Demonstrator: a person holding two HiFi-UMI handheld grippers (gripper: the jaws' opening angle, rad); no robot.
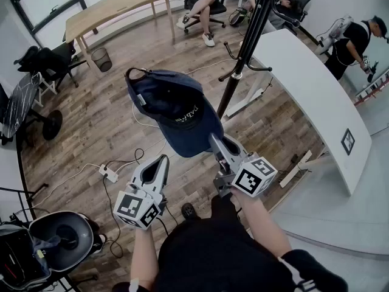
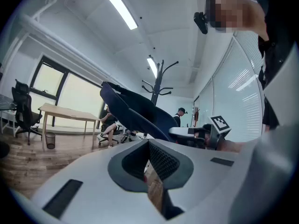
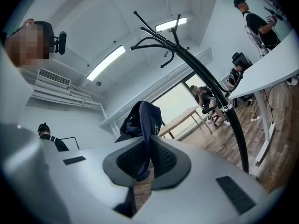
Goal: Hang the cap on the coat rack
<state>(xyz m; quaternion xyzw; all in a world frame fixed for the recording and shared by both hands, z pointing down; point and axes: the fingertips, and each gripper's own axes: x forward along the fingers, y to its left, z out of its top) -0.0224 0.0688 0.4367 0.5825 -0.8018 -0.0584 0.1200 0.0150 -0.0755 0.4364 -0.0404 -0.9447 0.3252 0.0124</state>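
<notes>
My right gripper [image 1: 214,140] pinches the cap [image 1: 176,111] by its brim. Left gripper [image 1: 161,160] jaws pressed together, empty. Coat rack [image 1: 243,47] stands just beyond the cap.

The cap [image 1: 176,111] is matt navy cloth, soft and creased, with pale stitched lettering. The rack [image 1: 243,47] looks like smooth black metal with a faint sheen. The floor [image 1: 103,120] is brown wood planking, grained and dull. The table [image 1: 316,96] has a smooth, matt white top; the desk [image 1: 115,5] is pale wood. The left gripper [image 1: 159,162] and right gripper [image 1: 220,142] have smooth, matt grey plastic shells. Their pads [image 3: 163,158] are dark, finely ribbed and rubbery-looking. The cubes [image 1: 254,176] carry flat black-and-white print.
</notes>
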